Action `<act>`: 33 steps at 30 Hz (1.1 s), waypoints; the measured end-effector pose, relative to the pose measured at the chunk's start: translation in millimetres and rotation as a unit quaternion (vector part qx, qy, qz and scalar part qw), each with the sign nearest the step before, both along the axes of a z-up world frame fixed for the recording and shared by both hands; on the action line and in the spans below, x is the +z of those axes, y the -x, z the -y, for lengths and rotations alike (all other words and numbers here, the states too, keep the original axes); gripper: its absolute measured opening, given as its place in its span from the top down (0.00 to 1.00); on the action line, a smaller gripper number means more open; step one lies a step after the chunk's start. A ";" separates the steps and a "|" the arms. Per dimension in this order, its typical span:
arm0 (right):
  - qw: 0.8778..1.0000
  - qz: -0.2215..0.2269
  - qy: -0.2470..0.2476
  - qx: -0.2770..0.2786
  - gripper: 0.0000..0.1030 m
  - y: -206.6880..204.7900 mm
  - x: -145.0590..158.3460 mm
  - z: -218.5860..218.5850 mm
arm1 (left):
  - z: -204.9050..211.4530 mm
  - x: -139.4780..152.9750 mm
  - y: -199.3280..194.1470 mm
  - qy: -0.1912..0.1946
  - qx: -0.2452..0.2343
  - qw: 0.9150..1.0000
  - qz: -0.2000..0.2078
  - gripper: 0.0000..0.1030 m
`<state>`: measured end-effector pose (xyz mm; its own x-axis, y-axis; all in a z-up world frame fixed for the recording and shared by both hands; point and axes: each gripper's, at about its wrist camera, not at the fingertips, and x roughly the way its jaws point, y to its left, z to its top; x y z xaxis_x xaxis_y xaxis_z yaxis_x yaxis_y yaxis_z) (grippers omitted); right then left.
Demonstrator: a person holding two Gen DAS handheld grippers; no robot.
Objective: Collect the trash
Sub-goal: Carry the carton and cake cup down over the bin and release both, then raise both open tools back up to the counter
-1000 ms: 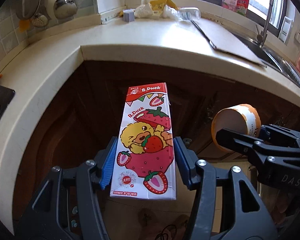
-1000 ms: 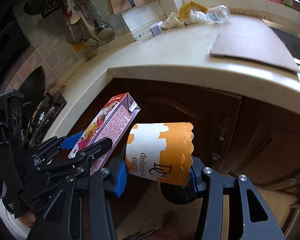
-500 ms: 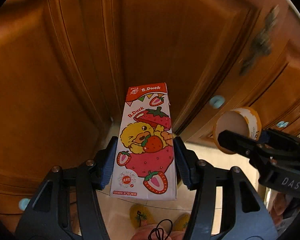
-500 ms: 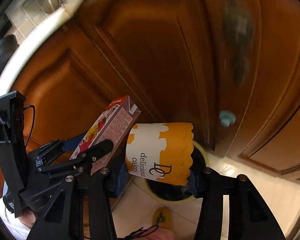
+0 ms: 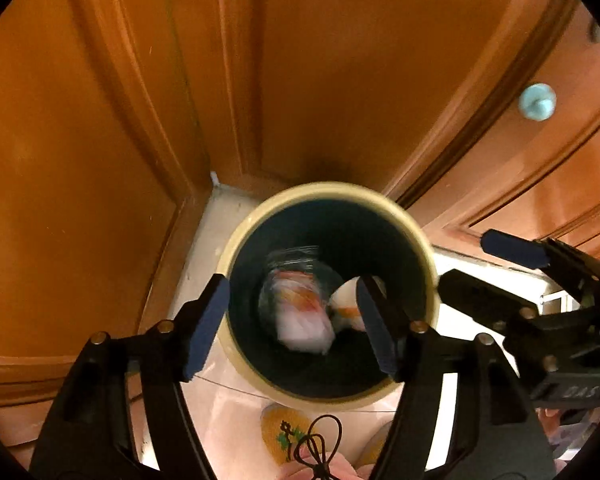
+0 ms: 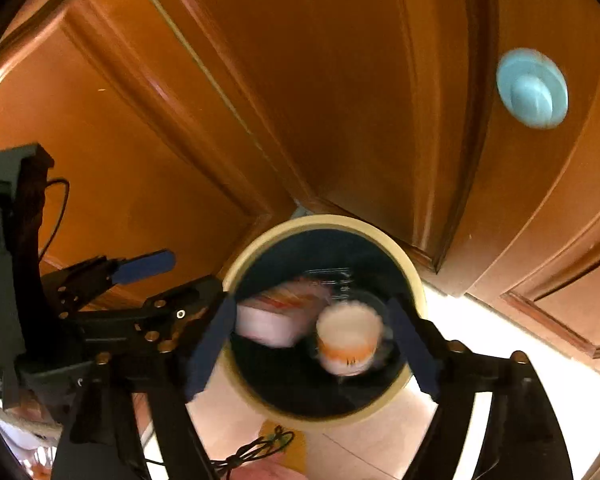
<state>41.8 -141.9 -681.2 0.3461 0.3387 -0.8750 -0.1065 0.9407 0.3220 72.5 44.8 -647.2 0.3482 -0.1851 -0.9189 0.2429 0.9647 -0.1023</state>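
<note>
A round trash bin with a cream rim (image 5: 396, 208) (image 6: 260, 240) and dark inside stands on the floor in the cabinet corner. The strawberry drink carton (image 5: 300, 312) (image 6: 276, 312) and the orange-and-white cake cup (image 5: 348, 304) (image 6: 348, 340) lie blurred inside it. My left gripper (image 5: 296, 320) is open and empty above the bin; it also shows in the right wrist view (image 6: 172, 276). My right gripper (image 6: 312, 344) is open and empty above the bin; it also shows in the left wrist view (image 5: 472, 264).
Brown wooden cabinet doors (image 5: 320, 60) with pale blue knobs (image 6: 532, 88) close in behind and beside the bin. Light floor tiles (image 5: 204, 232) surround it. A yellow slipper (image 5: 288, 432) is just in front of the bin.
Both grippers have opened over the bin. The carton and the cake cup have left the fingers and dropped into the bin. Both views have tilted further down toward the floor.
</note>
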 end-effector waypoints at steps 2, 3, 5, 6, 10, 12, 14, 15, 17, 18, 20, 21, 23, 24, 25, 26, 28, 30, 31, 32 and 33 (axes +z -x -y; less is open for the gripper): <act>1.000 -0.012 -0.005 -0.006 0.20 -0.8 -17.9 1.3 | -4.4 -13.9 0.1 0.000 0.003 1.000 -0.004 0.32; 1.000 -0.016 -0.004 -0.007 0.20 -0.8 -26.0 1.8 | -4.5 -19.6 -0.5 0.001 0.003 1.000 -0.006 0.31; 1.000 -0.016 -0.002 -0.008 0.20 -0.7 -37.4 1.4 | -8.4 -29.5 -2.8 0.001 0.007 1.000 -0.008 0.30; 1.000 -0.015 0.000 -0.008 0.20 1.5 -40.2 1.8 | -7.2 -32.9 -5.1 0.002 0.007 1.000 -0.010 0.30; 1.000 -0.003 0.005 -0.009 0.20 7.4 -36.8 -5.5 | -17.3 -19.1 2.3 0.007 0.002 1.000 -0.003 0.22; 1.000 0.005 0.004 -0.016 0.20 10.5 -28.4 -6.5 | -16.2 -10.9 1.9 0.005 -0.001 1.000 0.001 0.21; 1.000 0.012 0.005 -0.023 0.20 14.1 -15.4 -8.7 | -17.8 2.3 0.9 0.006 0.001 1.000 -0.002 0.19; 1.000 0.013 0.005 -0.028 0.20 14.2 -10.3 -8.3 | -18.5 9.0 0.5 0.005 0.004 1.000 -0.001 0.19; 0.999 0.017 0.004 -0.038 0.20 15.6 4.3 -8.7 | -21.2 30.6 2.3 0.004 0.010 1.000 0.004 0.18; 0.999 0.018 0.004 -0.042 0.21 16.8 15.0 -7.7 | -21.0 40.4 2.6 0.003 0.012 1.000 0.007 0.18; 0.998 0.024 0.003 -0.051 0.21 18.4 40.4 -5.8 | -20.5 66.2 4.4 0.000 0.014 1.000 0.014 0.13; 0.998 0.027 0.004 -0.055 0.21 19.0 54.5 -7.0 | -19.9 79.7 4.9 -0.001 0.015 1.000 0.018 0.12; 0.997 0.035 0.003 -0.064 0.21 21.2 87.5 -9.4 | -18.5 109.7 6.4 0.001 0.015 1.000 0.024 0.10; 0.997 0.039 0.002 -0.068 0.21 22.0 102.2 -8.8 | -18.0 125.7 7.1 0.002 0.015 0.999 0.028 0.10; 0.996 0.044 0.003 -0.072 0.21 22.5 119.2 -8.2 | -17.2 142.4 7.9 0.002 0.015 0.999 0.032 0.09; 0.996 0.048 0.003 -0.076 0.21 23.0 138.4 -8.3 | -16.1 161.1 8.7 0.003 0.015 0.999 0.037 0.08; 0.995 0.059 0.003 -0.082 0.21 23.7 171.4 -6.2 | -13.6 196.1 10.3 0.004 0.016 0.999 0.048 0.05; 0.993 0.073 0.002 -0.089 0.21 25.0 206.9 -4.2 | -12.8 229.8 12.8 0.007 0.018 0.998 0.058 0.02; 0.993 0.079 0.003 -0.092 0.21 25.4 225.5 -3.4 | -12.4 249.0 14.1 0.010 0.020 0.998 0.063 0.01; 0.992 0.084 0.006 -0.094 0.21 25.6 243.5 -2.8 | -12.4 266.5 15.4 0.012 0.022 0.998 0.066 0.01; 0.992 0.086 0.007 -0.097 0.21 25.6 261.2 -2.0 | -12.1 284.4 16.5 0.015 0.023 0.997 0.068 0.01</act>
<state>16.2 -139.9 -420.0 0.5484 0.2388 -0.8014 0.0242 0.9534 0.3006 56.0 56.9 -362.8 0.4775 -0.1929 -0.8572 0.2111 0.9722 -0.1012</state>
